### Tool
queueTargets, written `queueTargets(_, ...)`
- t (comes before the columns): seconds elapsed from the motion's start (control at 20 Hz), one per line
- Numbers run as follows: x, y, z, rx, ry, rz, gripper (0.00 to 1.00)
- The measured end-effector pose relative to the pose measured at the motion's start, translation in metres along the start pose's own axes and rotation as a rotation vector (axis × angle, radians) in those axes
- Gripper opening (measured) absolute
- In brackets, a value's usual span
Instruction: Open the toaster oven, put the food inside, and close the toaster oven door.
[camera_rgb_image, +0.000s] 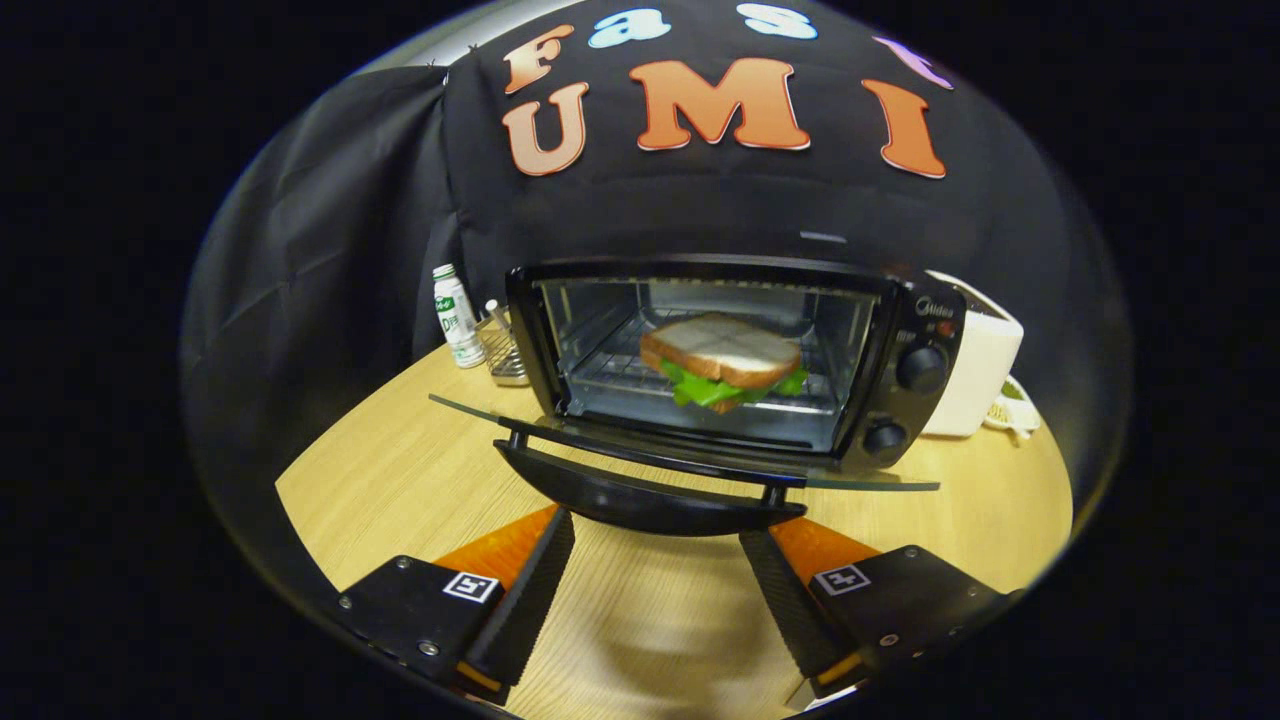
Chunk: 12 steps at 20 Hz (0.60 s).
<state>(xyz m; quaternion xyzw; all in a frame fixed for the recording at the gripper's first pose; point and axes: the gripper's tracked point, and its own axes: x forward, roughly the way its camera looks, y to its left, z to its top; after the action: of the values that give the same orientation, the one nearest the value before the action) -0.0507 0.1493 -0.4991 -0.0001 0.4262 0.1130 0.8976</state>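
- Gripper (655, 545) over the desk's (400, 480) near edge — jaws wide, holding nothing, fingertips just short of the door handle (650, 500).
- Toaster oven (720, 360) mid-desk; glass door (680, 455) folded down flat, fully open.
- Sandwich (722, 358) — bread over green lettuce — sits inside on the wire rack (610, 370).
- Far left edge: small bottle (456, 316), metal rack (503, 355).
- Far right: white appliance (975, 370) beside the oven.

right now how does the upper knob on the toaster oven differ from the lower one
The upper knob looks larger than the lower knob. The upper sits level with the sandwich; the lower sits near the open door's hinge. Both are round, black, on the same side panel. The tongs are open, short of the door.
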Motion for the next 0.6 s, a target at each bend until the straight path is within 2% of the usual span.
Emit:
queueTargets(0.35,0.011,-0.012,0.058,0.063,-0.090,-0.050,0.99)
queueTargets(0.6,0.003,-0.022,0.108,0.090,-0.198,-0.080,0.98)
